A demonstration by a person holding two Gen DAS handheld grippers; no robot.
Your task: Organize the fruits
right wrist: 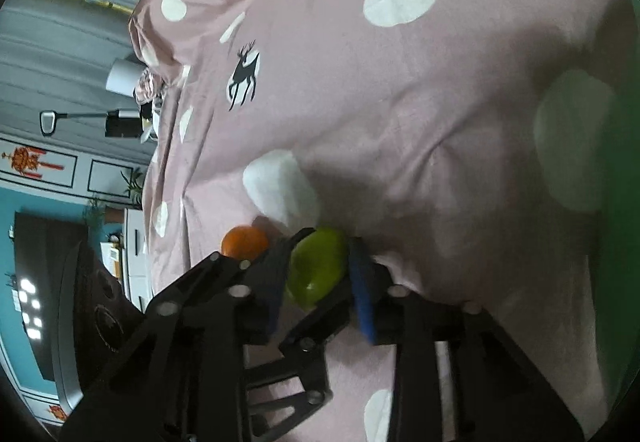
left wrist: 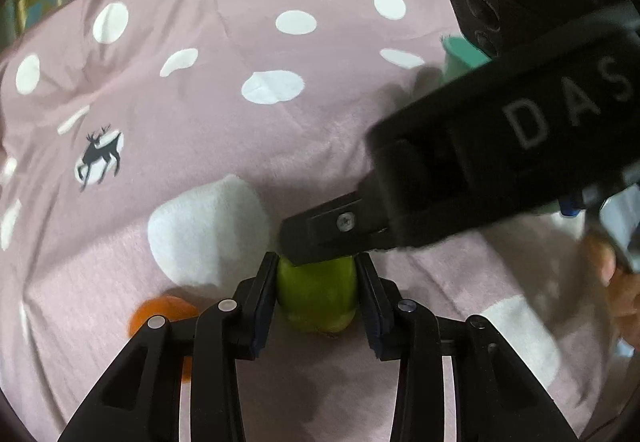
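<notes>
Two grippers, our left gripper (left wrist: 316, 282) and right gripper (right wrist: 320, 278), clamp the same green fruit (left wrist: 316, 294) between their fingers, while the orange (right wrist: 244, 242) beside them waits unsorted on the bedspread (left wrist: 240, 122).

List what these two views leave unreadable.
- Green fruit: left view, top hidden under the right claw.
- Orange: left view, mostly behind the left claw linkage.
- Teal object: left view, blurred, covered by the black housing.
- Right view: right edge washed in green blur.
</notes>
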